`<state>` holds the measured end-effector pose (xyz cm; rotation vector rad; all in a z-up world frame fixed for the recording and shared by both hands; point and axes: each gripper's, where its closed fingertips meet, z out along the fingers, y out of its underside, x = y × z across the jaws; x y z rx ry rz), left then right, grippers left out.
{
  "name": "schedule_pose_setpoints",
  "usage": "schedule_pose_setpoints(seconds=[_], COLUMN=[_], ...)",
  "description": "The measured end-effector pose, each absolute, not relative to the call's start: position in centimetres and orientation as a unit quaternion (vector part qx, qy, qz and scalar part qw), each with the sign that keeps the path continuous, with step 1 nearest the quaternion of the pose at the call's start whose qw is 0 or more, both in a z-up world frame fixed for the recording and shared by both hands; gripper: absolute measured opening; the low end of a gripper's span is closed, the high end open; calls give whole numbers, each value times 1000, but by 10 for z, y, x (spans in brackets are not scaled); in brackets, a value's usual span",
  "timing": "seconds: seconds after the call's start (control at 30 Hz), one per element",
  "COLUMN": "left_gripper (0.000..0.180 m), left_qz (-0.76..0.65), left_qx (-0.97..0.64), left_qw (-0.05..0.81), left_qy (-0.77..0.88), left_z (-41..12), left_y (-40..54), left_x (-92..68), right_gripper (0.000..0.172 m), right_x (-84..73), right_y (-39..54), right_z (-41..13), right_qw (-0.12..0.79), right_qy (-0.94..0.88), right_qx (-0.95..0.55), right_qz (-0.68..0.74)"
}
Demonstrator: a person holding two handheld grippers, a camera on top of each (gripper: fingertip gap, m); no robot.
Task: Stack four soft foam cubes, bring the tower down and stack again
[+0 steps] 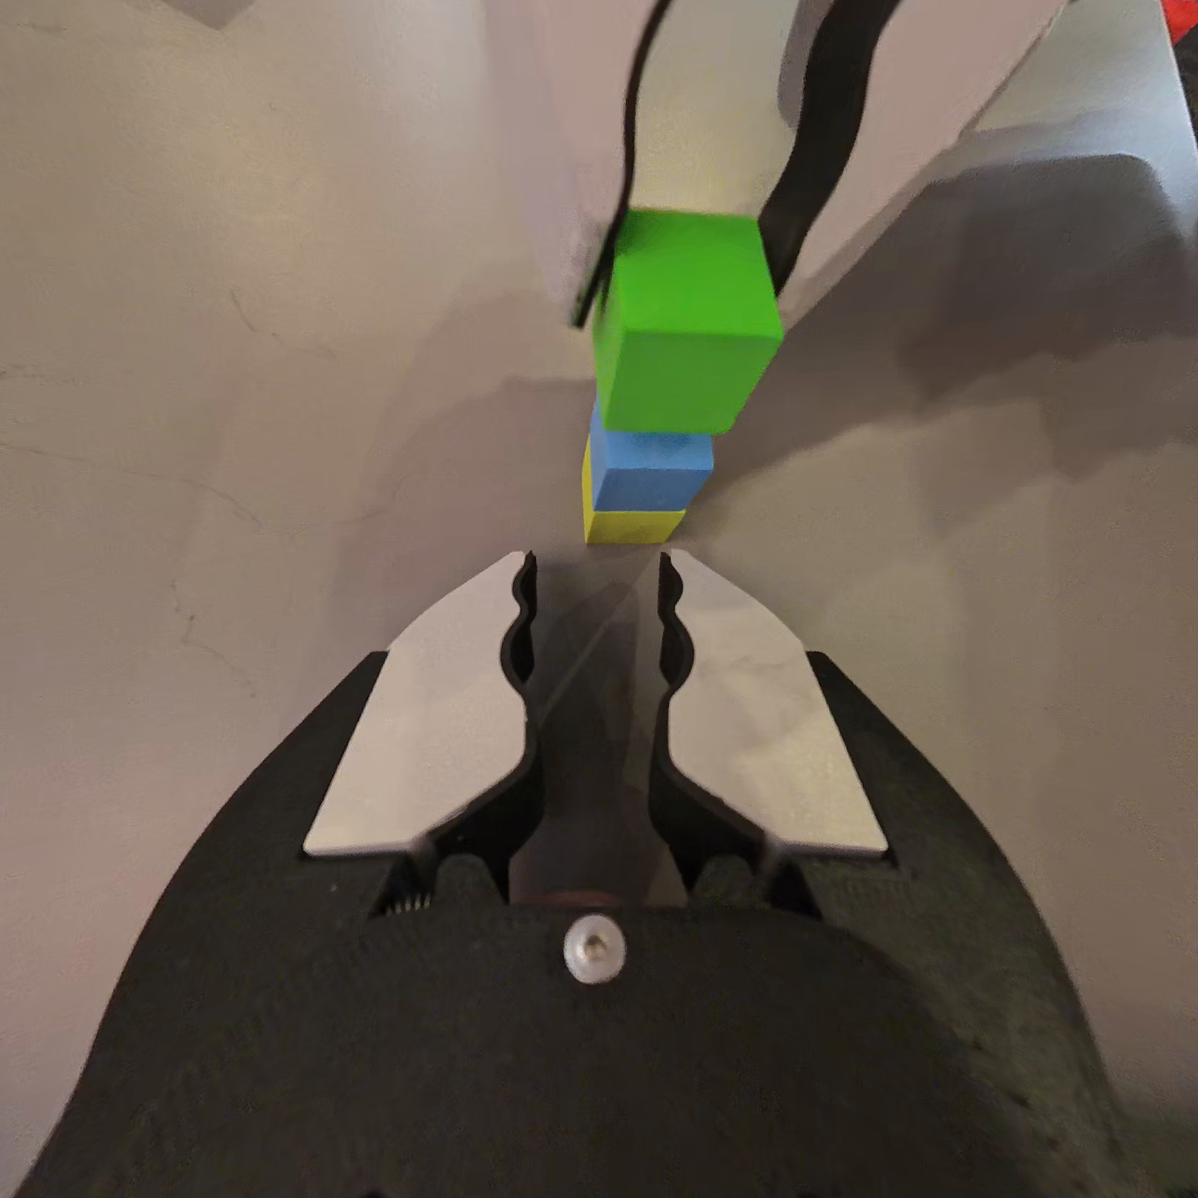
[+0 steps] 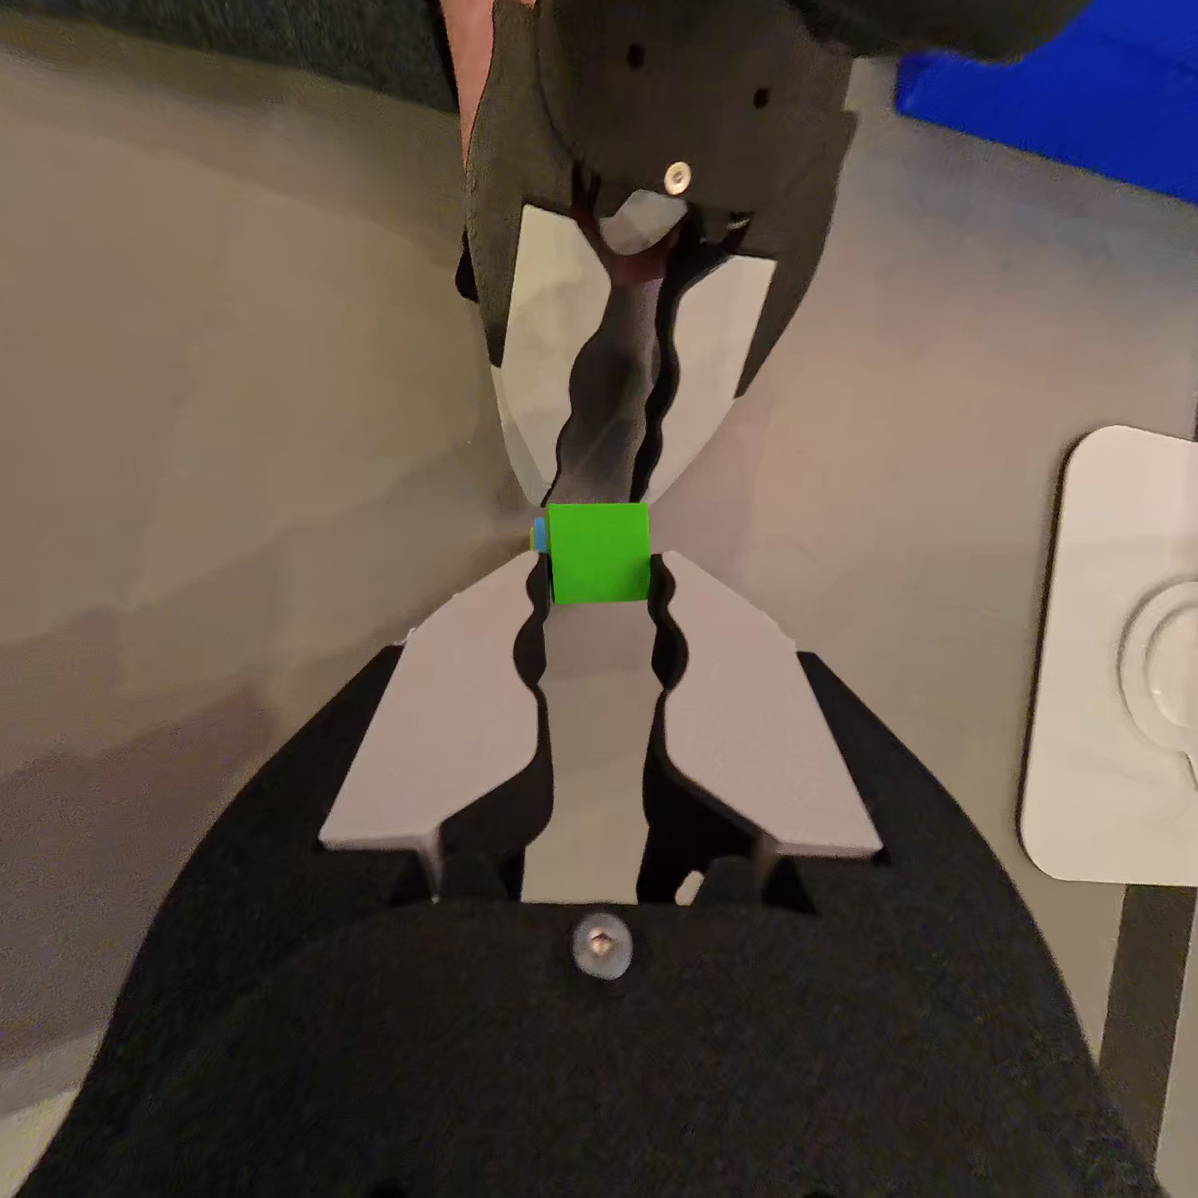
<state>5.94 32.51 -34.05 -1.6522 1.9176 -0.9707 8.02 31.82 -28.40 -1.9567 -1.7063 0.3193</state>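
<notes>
A tower stands on the grey table (image 1: 259, 389): a yellow cube (image 1: 632, 526) at the bottom with a blue cube (image 1: 648, 473) on it. My right gripper (image 2: 596, 564) is shut on a green cube (image 2: 596, 551) and holds it from above on top of the blue cube, shifted a little to one side. In the left wrist view the right gripper (image 1: 681, 298) clasps the green cube (image 1: 687, 324) on both sides. My left gripper (image 1: 598, 561) is open and empty, low and just in front of the yellow cube. It also shows in the right wrist view (image 2: 596, 493), beyond the tower.
A white rectangular pad (image 2: 1115, 648) with a clear round part lies at the right in the right wrist view. A blue object (image 2: 1050, 110) is at the far right edge of the table. A hand (image 2: 470, 97) holds the left gripper.
</notes>
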Motion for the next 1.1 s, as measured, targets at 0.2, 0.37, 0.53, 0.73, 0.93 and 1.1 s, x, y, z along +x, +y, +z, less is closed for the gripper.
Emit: schedule_pose_setpoints(seconds=[0.2, 0.37, 0.53, 0.73, 0.93, 1.1], left_gripper=[36, 36, 36, 36, 37, 37], left_qz=[-348, -348, -346, -349, -349, -351], left_qx=[-595, -595, -595, -594, -593, -594], left_qw=[212, 212, 211, 212, 211, 211], left_qy=[692, 693, 694, 693, 694, 692], left_z=[-341, -341, -342, -341, -341, -341], left_y=[325, 325, 325, 324, 324, 324], left_x=[59, 60, 59, 59, 59, 59], right_gripper=[29, 29, 29, 50, 47, 48], right_x=[76, 78, 78, 94, 184, 289], right_y=[316, 317, 317, 328, 372, 412], right_z=[-292, -296, -297, -277, -248, -264], right_qw=[247, 234, 233, 267, 328, 308], right_qy=[-641, -645, -642, -605, -497, -335], right_qx=[-717, -719, -722, -742, -801, -890], right_qz=[114, 107, 110, 112, 56, 21])
